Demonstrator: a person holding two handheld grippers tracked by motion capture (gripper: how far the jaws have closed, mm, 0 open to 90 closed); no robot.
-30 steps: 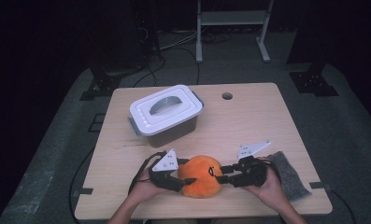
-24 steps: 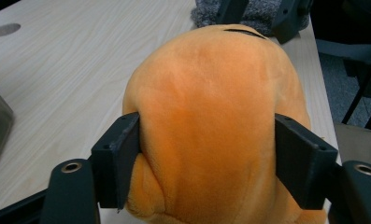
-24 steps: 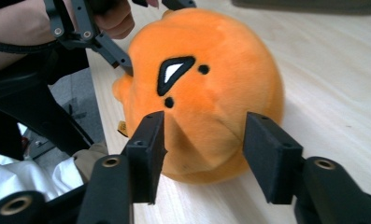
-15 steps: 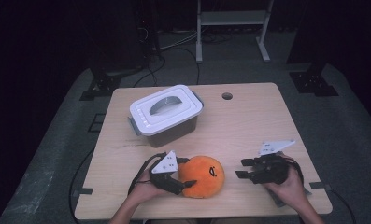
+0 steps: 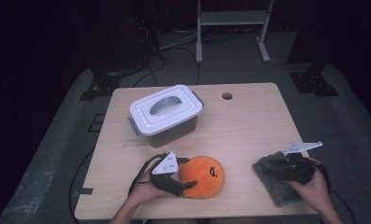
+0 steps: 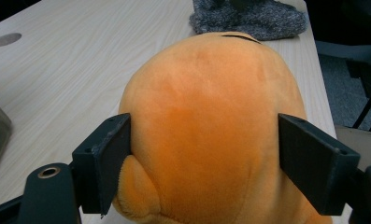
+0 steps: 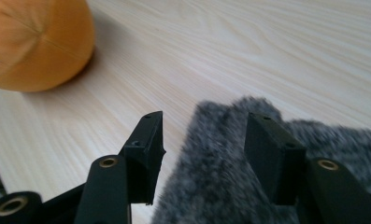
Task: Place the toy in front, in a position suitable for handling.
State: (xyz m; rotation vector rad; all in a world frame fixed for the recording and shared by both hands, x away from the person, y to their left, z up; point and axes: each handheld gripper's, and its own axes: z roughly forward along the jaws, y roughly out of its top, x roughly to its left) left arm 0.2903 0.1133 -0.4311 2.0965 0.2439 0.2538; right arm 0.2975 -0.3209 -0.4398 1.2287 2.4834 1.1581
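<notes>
Orange and soft, the plush ball [image 6: 211, 130] sits between our left gripper's [image 5: 182, 183] spread jaws near the table's [image 5: 248, 121] front edge, while our right gripper's [image 7: 202, 154] jaws, just closing, straddle the grey cloth [image 7: 211, 186], bare wood beyond.

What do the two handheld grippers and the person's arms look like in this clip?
Both are black. The left gripper and right gripper each carry a pale grey three-cornered plate on top; the left one's bears small dark marks. A black cable trails from each. Their jaws are flat, black, rectangular blocks, with brass-coloured eyelets on the arms behind. The forearms show bare, no sleeves in sight.
</notes>
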